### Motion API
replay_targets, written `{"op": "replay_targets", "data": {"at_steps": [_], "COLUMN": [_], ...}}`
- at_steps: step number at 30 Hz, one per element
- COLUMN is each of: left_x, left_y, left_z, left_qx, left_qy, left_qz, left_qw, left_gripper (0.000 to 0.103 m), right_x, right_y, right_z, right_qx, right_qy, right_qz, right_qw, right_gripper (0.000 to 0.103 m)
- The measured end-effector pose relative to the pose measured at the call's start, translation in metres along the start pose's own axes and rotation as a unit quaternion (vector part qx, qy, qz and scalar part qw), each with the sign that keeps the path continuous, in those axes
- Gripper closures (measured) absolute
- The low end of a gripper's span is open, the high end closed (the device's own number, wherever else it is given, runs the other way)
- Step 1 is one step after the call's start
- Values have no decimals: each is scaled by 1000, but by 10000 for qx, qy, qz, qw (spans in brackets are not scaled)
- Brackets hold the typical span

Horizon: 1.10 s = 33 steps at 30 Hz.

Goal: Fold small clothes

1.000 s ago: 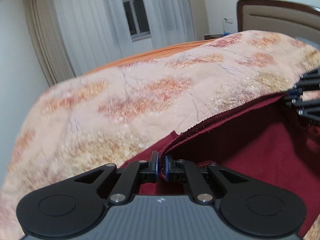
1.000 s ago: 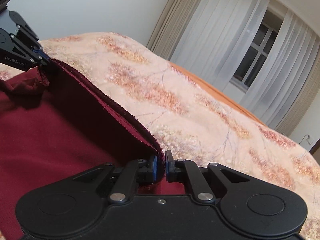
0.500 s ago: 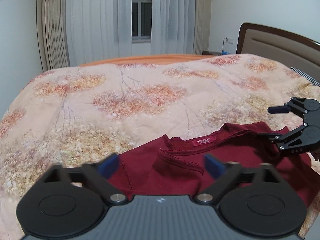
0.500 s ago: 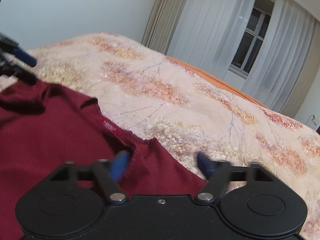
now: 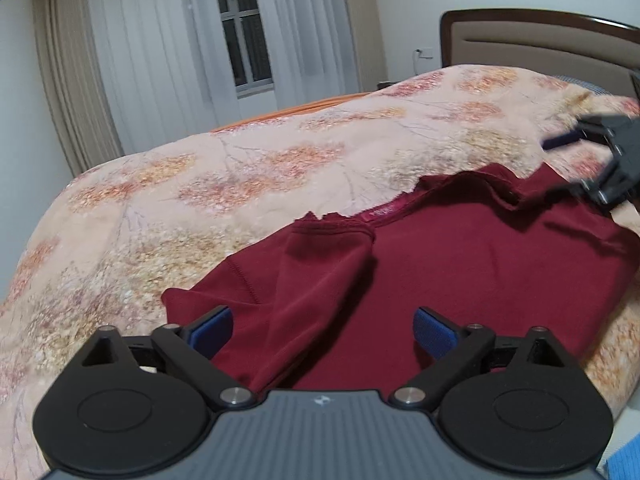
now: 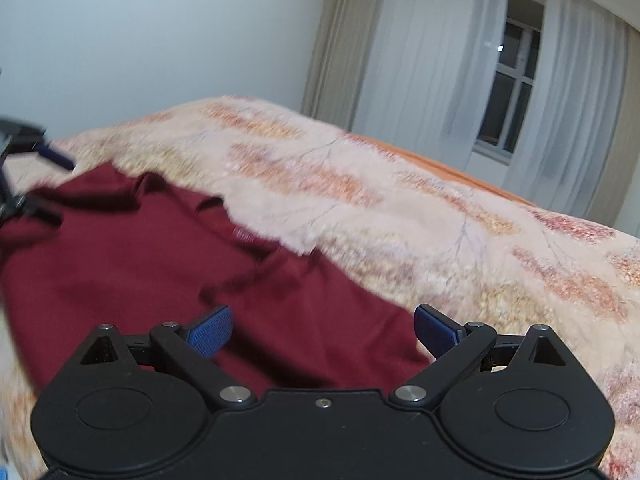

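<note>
Item: maroon shirt (image 5: 460, 272), laid on a floral bedspread (image 5: 200, 200), neckline and label (image 5: 382, 213) turned toward the window side of the bed; the near part is bunched into loose folds, with a sleeve end lying at 9 o'clock of the garment in the left wrist view. In the right wrist view the shirt (image 6: 132, 264) is seen to fill the 9 o'clock half of the frame, the bedspread (image 6: 440, 220) the 3 o'clock half; this view is blurred. Left gripper (image 5: 323, 330): jaws spread wide, nothing held between the blue pads (image 5: 210, 330); it is positioned low over the near edge of the shirt, whether touching the cloth cannot be told. The same gripper is seen again, blurred, at 9 o'clock of the right wrist view (image 6: 38, 184), jaws apart, by the far shoulder of the shirt. Right gripper (image 6: 323, 330): jaws likewise spread wide, nothing gripped, blue pads (image 6: 436, 330) set over the shirt's edge where it meets the bedspread. It is also seen, blurred, at 3 o'clock of the left wrist view (image 5: 576, 164), jaws apart, near the shirt's shoulder. Surroundings: headboard (image 5: 540, 44) at 1 o'clock, curtained window (image 5: 244, 52) at 12 o'clock, an orange sheet (image 5: 288, 111) showing beyond the bedspread.
</note>
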<state>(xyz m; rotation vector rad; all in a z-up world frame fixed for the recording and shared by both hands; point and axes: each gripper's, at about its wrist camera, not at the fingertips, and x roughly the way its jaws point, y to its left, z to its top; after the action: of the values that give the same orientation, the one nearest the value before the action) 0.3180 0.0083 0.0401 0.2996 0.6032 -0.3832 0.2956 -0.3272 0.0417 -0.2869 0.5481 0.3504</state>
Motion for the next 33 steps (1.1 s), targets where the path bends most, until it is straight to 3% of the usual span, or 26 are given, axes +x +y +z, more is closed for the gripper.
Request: {"op": "replay_targets", "data": {"at_steps": [2,4,5,6,7,9,16,23,26,33], "left_x": [3,7,9,12,12,10,-6,1,16,53], "left_y": [6,13,16,20,22,25,31,47,59,74], "left_z": [4,8,9,10,10,11,19,22,20,-5], "left_qx": [-203,-426,-536,-643,-742,-852,-957,-1395,-1748,-2267], "left_qy": [-14,27,72,106,89,-77,-796,-1309,-1148,-495], "left_qz": [31,-40,-93,-113,-84,-13,550,1116,1172,1254], "left_qw": [9998,9991,9985,9978,9972,9963,9907,9752,9708,9646], "left_gripper": [19,40,61,78,84,98,100,101,101,101], "right_x": [3,7,9,10,11,12,10,13,23,58], "right_y": [5,7,7,7,8,9,-3,-13,-20,-13], "right_z": [-4,-4,-3,-2,-1,2,9,14,15,2], "right_qx": [-129,-161,-133,-109,-104,-134,131,420,624,508], "right_qy": [44,85,94,86,56,-16,-381,-764,-724,-167], "right_qz": [-50,-73,-54,-28,-53,-158,-760,-1504,-1674,-1717], "right_qw": [9999,9998,9999,9999,9999,9998,9963,9848,9812,9837], "right_gripper": [15,42,51,67,80,92,98,98,98,98]}}
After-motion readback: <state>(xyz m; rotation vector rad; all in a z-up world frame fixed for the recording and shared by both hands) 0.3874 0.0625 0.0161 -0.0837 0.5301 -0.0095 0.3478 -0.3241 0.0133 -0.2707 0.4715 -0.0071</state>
